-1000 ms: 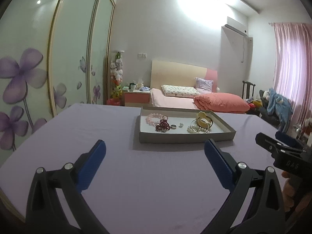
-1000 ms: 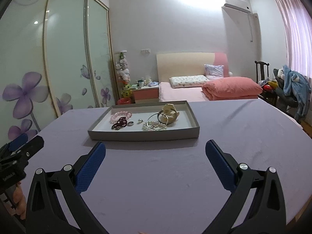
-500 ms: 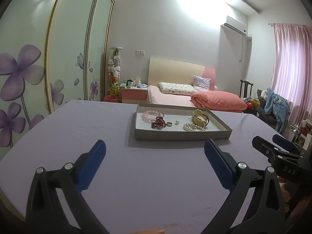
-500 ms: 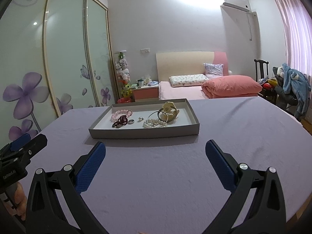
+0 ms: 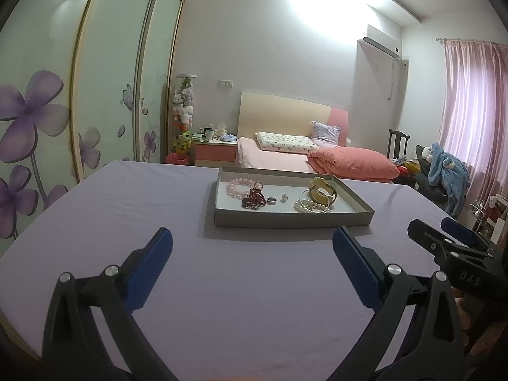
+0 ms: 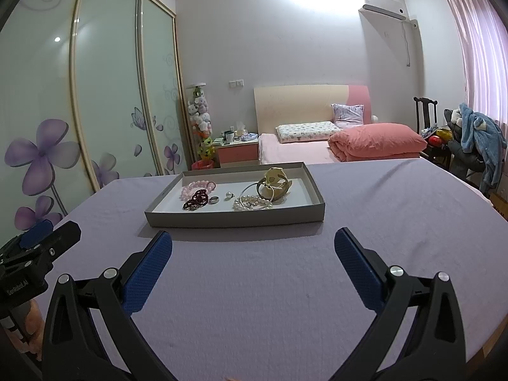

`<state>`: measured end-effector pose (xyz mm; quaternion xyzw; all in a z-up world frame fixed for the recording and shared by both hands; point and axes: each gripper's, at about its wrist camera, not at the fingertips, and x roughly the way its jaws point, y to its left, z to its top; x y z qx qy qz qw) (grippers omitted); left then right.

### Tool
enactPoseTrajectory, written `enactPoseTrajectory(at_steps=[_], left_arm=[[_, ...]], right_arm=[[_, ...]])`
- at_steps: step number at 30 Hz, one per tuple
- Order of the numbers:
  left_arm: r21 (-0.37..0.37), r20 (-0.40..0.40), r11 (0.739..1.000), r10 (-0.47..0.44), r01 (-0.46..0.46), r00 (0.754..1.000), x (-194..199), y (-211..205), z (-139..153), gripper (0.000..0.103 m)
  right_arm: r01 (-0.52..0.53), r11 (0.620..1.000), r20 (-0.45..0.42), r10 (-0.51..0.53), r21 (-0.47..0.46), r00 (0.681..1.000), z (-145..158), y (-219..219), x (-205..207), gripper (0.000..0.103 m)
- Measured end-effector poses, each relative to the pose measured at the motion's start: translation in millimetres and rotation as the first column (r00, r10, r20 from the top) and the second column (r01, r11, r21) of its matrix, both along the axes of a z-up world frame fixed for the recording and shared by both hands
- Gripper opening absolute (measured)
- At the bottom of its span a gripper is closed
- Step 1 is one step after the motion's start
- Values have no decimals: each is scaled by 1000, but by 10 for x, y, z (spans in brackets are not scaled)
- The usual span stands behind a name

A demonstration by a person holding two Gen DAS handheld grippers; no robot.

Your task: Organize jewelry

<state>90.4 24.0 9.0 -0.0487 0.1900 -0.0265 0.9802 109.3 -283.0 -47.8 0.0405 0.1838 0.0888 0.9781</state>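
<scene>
Right wrist view: both claws, left (image 5: 252, 260) and right (image 6: 253, 258), spread wide short of the tray (image 6: 235, 219) edge

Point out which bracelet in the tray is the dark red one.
The dark red beaded bracelet lies at the tray's left end, just in front of the pale pink bead bracelet; the white pearl bracelet sits further right.

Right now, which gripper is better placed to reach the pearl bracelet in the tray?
Probably the right gripper: the pearl bracelet lies almost straight ahead of it. From the left gripper, also open and empty, it sits off to the right in the tray.
</scene>
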Motion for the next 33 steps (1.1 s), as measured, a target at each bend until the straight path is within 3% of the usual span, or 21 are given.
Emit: enactPoseTrajectory(at_steps=[33], left_arm=[[5,-6,1000,-17,17,1000,-7,-53,0,99]], right_arm=[[-5,1000,-6,5,2,1000,28,21,3,101]])
